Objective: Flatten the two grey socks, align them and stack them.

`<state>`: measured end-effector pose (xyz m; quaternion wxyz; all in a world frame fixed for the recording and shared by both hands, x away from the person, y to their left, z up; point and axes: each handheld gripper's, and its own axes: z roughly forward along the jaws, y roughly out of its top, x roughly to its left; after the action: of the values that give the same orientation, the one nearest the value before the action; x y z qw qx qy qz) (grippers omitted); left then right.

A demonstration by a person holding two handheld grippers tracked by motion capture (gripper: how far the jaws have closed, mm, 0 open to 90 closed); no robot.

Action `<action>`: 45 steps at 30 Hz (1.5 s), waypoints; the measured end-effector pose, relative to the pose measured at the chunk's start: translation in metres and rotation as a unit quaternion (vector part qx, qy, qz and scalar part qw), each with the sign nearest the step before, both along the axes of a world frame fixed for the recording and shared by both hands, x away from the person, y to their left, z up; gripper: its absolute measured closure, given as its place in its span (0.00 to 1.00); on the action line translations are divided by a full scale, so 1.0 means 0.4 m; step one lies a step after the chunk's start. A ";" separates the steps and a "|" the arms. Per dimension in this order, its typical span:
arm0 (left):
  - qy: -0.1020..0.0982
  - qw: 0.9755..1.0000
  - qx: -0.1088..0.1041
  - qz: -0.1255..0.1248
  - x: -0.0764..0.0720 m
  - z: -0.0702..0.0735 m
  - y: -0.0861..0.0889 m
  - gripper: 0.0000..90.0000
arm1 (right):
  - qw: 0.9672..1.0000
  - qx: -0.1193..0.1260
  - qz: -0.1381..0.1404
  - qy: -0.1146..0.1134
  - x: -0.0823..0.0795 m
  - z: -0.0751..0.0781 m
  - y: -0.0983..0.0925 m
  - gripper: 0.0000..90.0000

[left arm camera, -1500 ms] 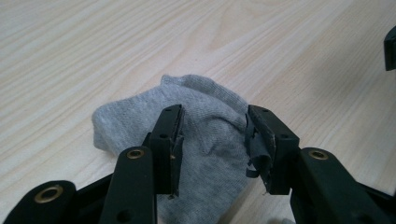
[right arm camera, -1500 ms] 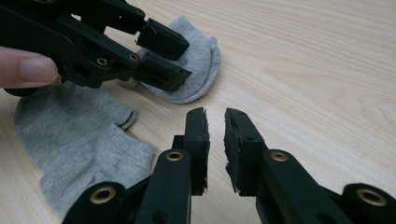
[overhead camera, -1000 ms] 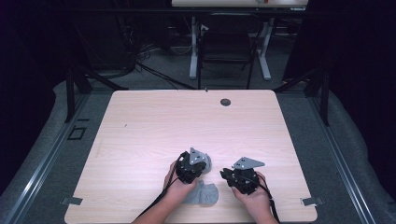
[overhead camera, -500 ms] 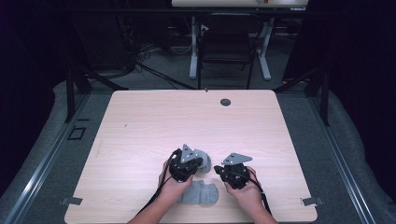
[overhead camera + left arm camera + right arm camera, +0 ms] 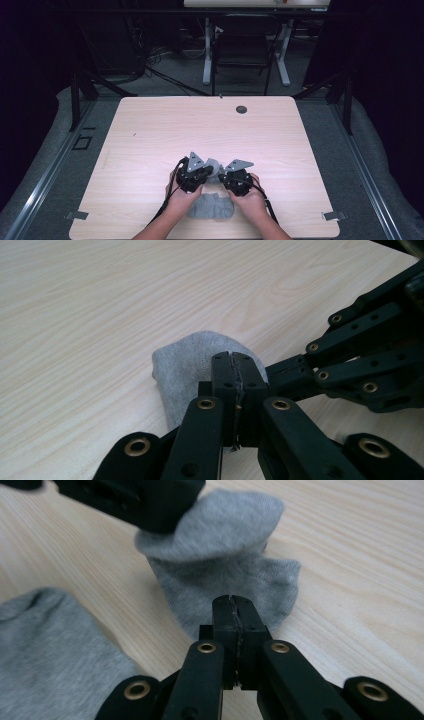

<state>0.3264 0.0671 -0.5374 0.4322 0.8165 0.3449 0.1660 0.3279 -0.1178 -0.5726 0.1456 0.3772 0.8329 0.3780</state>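
Near the front edge of the pale wooden tabletop (image 5: 150, 130), a person is working two tools over a pair of grey socks. The left hand-held gripper (image 5: 200, 176) is sitting with its jaws pressed together on a fold of the raised grey sock (image 5: 214, 165), which is bunching up between the two tools; in the left gripper view the same sock (image 5: 185, 365) is showing as a rounded hump just beyond the closed jaws of that hand-held gripper (image 5: 234, 360), with the black linkage of the other tool reaching in from the right. The right hand-held gripper (image 5: 231, 181) has just been closing, and its jaws are now standing pressed together at the lower edge of the sock (image 5: 225, 585); whether cloth is caught between them is not clear from the right gripper view, where the tips (image 5: 234, 602) are lying against the fabric. A second grey sock (image 5: 212, 207) is lying flat on the tabletop just in front of the person's hands, close to the front edge, and is appearing again at the lower left of the right gripper view (image 5: 50, 650). A small dark round fitting (image 5: 241, 109) is sitting near the far edge, well apart from the work.
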 end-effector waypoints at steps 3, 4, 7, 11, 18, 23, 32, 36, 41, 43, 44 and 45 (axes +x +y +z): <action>-0.003 1.000 -0.002 0.004 0.002 0.003 0.007 1.00 | 1.000 -0.018 0.000 0.007 0.005 -0.012 0.002 1.00; -0.001 1.000 -0.003 0.005 0.002 0.004 0.010 1.00 | 1.000 -0.017 0.002 0.010 0.006 -0.015 -0.001 1.00; -0.002 1.000 -0.006 0.009 0.001 0.010 0.023 1.00 | 1.000 -0.005 0.001 0.021 0.007 -0.015 -0.010 1.00; -0.003 1.000 -0.005 0.021 0.000 0.013 0.045 1.00 | 1.000 -0.017 0.005 0.016 0.002 -0.013 -0.021 1.00; 0.009 0.999 0.000 0.045 0.006 -0.013 0.082 1.00 | 1.000 -0.009 -0.005 0.020 0.005 -0.014 -0.049 1.00; 0.012 0.998 0.003 0.056 0.011 -0.024 0.101 1.00 | 1.000 -0.001 -0.005 0.028 0.010 -0.014 -0.054 1.00; 0.005 0.998 -0.009 0.058 0.017 -0.018 0.118 0.92 | 1.000 -0.002 0.002 0.028 0.013 -0.014 -0.056 1.00; 0.001 0.998 -0.010 0.056 0.026 -0.010 0.120 0.92 | 1.000 -0.002 0.001 0.030 0.013 -0.013 -0.055 1.00; 0.015 0.999 0.010 0.043 0.047 -0.033 0.106 0.93 | 0.999 -0.003 0.002 0.032 0.013 -0.013 -0.055 1.00; 0.022 0.999 0.023 0.039 0.056 -0.052 0.098 0.93 | 0.999 -0.003 0.001 0.032 0.013 -0.013 -0.056 1.00; 0.025 0.999 0.027 0.038 0.058 -0.057 0.097 0.93 | 0.999 -0.003 0.001 0.032 0.013 -0.013 -0.056 1.00; 0.027 0.998 0.026 0.040 0.061 -0.064 0.096 0.93 | 1.000 -0.002 0.001 0.031 0.013 -0.013 -0.056 1.00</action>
<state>0.3508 0.1056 -0.5632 0.3940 0.8174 0.3844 0.1696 0.3332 -0.1400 -0.5778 0.1198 0.3876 0.8383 0.3641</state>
